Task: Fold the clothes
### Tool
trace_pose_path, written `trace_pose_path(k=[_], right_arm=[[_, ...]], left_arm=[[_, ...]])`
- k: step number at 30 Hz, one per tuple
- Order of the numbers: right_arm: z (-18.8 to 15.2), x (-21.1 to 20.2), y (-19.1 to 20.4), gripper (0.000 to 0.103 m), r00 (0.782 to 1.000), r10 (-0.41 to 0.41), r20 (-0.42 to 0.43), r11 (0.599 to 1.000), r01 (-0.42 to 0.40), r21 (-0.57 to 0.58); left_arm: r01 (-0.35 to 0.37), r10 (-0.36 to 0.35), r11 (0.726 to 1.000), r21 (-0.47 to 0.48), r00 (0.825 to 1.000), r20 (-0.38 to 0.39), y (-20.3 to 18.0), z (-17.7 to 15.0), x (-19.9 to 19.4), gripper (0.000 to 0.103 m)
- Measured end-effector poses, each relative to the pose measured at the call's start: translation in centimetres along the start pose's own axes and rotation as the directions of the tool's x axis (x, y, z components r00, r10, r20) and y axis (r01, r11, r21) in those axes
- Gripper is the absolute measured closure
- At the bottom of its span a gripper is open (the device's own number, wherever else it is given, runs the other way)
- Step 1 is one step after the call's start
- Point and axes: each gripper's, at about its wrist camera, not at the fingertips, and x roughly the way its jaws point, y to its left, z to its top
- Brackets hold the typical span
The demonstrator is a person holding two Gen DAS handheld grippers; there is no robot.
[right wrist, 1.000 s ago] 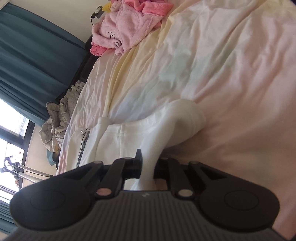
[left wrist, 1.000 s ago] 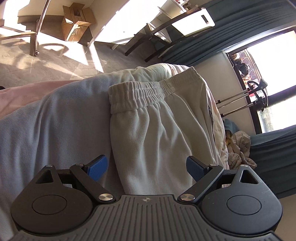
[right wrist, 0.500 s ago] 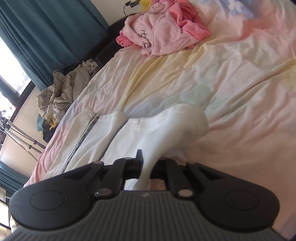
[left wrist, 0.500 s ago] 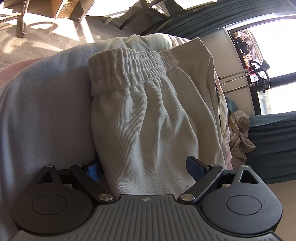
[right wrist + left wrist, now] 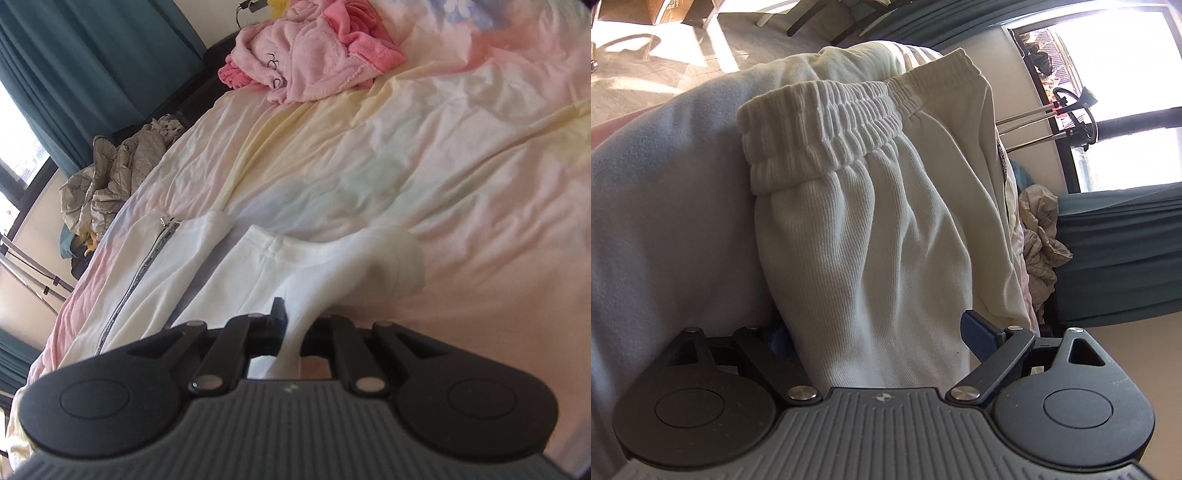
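White sweatpants (image 5: 871, 236) with an elastic waistband (image 5: 827, 122) lie on the bed. My left gripper (image 5: 875, 332) is open, its blue-padded jaws standing either side of the pants' fabric, the left pad partly hidden under it. In the right wrist view my right gripper (image 5: 299, 325) is shut on a raised fold of the white pants (image 5: 332, 266), lifting it off the sheet. A white zipped garment (image 5: 147, 273) lies to the left of the pants.
The bed has a pastel pink and yellow sheet (image 5: 461, 155). A pink fluffy garment (image 5: 310, 62) lies at its far end. A crumpled beige jacket (image 5: 110, 173) sits beside the bed near teal curtains (image 5: 92, 62). A pale blue blanket (image 5: 665, 221) lies left of the pants.
My left gripper has moved forward so the pants now lie between its open jaws. My right gripper, still shut on the fold, has tilted and shifted, showing more of the bed.
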Motion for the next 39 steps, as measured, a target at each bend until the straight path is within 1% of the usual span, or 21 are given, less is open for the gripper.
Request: trace_pose_path(k=[1, 2, 6, 7, 9, 10, 11, 12, 13, 15, 17, 19, 20, 22, 24, 25, 27, 29, 32, 35, 39], right_arm=[[-0.1, 0.6, -0.7, 0.097, 1.0, 0.008, -0.013, 0.999, -0.007, 0.05], [-0.1, 1.0, -1.0, 0.097, 1.0, 0.015, -0.017, 0.997, -0.014, 0.07], [0.1, 1.8, -0.6, 0.097, 0.999, 0.048, -0.02, 0.996, -0.047, 0.074], [0.2, 2.0, -0.4, 0.097, 0.998, 0.064, -0.013, 0.996, -0.063, 0.07], [0.3, 2.2, -0.2, 0.097, 0.996, 0.086, -0.002, 0.994, -0.086, 0.064], [0.3, 2.4, -0.2, 0.097, 0.995, 0.096, 0.001, 0.993, -0.096, 0.071], [0.4, 2.5, -0.3, 0.097, 0.994, 0.107, 0.004, 0.991, -0.107, 0.083], [0.5, 2.5, -0.4, 0.097, 0.993, 0.118, 0.009, 0.988, -0.119, 0.096], [0.6, 2.3, -0.3, 0.097, 0.991, 0.134, 0.021, 0.985, -0.136, 0.105], [1.1, 1.5, 0.2, 0.097, 0.983, 0.175, 0.056, 0.978, -0.18, 0.107], [2.0, 0.8, 1.6, 0.098, 0.974, 0.205, 0.097, 0.974, -0.213, 0.082], [3.0, 0.7, 3.4, 0.098, 0.965, 0.227, 0.132, 0.97, -0.237, 0.06], [3.7, 1.5, 4.8, 0.098, 0.963, 0.232, 0.14, 0.969, -0.241, 0.05], [5.0, 3.1, 7.6, 0.098, 0.957, 0.242, 0.157, 0.968, -0.25, 0.032], [6.3, 4.7, 10.4, 0.098, 0.952, 0.252, 0.174, 0.966, -0.258, 0.013], [6.9, 5.7, 11.8, 0.098, 0.951, 0.254, 0.179, 0.966, -0.259, 0.006], [7.8, 8.9, 15.0, 0.098, 0.956, 0.24, 0.169, 0.97, -0.244, 0.003], [8.1, 12.3, 17.7, 0.098, 0.964, 0.215, 0.159, 0.977, -0.214, -0.022], [8.3, 18.4, 21.8, 0.098, 0.976, 0.169, 0.138, 0.983, -0.156, -0.095], [8.0, 24.0, 24.3, 0.097, 0.985, 0.14, 0.097, 0.98, -0.124, -0.159], [7.1, 29.2, 26.4, 0.097, 0.991, 0.122, 0.048, 0.952, -0.103, -0.287]], left_arm=[[-0.005, 0.005, 1.0, 0.006, 1.0, 0.001, -0.1, -0.1, 0.1, 0.011], [-0.007, 0.007, 1.0, 0.01, 1.0, 0.002, -0.2, -0.2, 0.1, 0.011], [0.016, -0.016, 1.0, -0.026, 1.0, 0.019, -0.5, -0.1, 0.6, 0.012], [0.02, -0.019, 0.999, -0.039, 1.0, 0.025, -0.5, 0.0, 0.7, 0.014], [0.026, -0.023, 0.998, -0.064, 0.999, 0.036, -0.5, 0.2, 0.9, 0.028], [0.023, -0.02, 0.996, -0.082, 0.999, 0.042, -0.4, 0.2, 0.9, 0.046], [0.022, -0.017, 0.995, -0.098, 0.999, 0.048, -0.4, 0.2, 0.7, 0.071], [0.024, -0.018, 0.994, -0.111, 0.998, 0.056, -0.4, 0.2, 0.4, 0.086], [0.04, -0.032, 0.994, -0.106, 0.997, 0.073, -0.7, 0.3, -0.1, 0.093], [0.076, -0.067, 0.995, -0.067, 0.99, 0.122, -2.1, 0.3, -1.3, 0.094], [0.141, -0.142, 0.99, 0.015, 0.974, 0.175, -4.7, 0.7, -2.7, 0.094], [0.203, -0.211, 0.977, 0.062, 0.959, 0.192, -7.3, 1.9, -3.3, 0.094], [0.235, -0.243, 0.97, 0.065, 0.95, 0.195, -9.1, 3.0, -3.0, 0.094], [0.255, -0.268, 0.963, 0.085, 0.942, 0.204, -12.2, 5.1, -1.8, 0.094], [0.249, -0.258, 0.966, 0.071, 0.943, 0.211, -15.2, 7.0, 0.5, 0.094], [0.232, -0.245, 0.969, 0.082, 0.945, 0.219, -16.8, 8.0, 1.9, 0.094], [0.2, -0.219, 0.975, 0.101, 0.946, 0.24, -19.6, 9.8, 5.0, 0.094], [0.179, -0.196, 0.98, 0.087, 0.946, 0.257, -21.4, 11.5, 8.8, 0.094], [0.085, -0.113, 0.99, 0.112, 0.956, 0.269, -23.3, 13.6, 15.0, 0.093], [-0.026, -0.014, 0.989, 0.147, 0.964, 0.265, -24.2, 15.3, 20.5, 0.092], [-0.112, 0.066, 0.98, 0.163, 0.962, 0.264, -23.6, 16.3, 24.8, 0.091]])
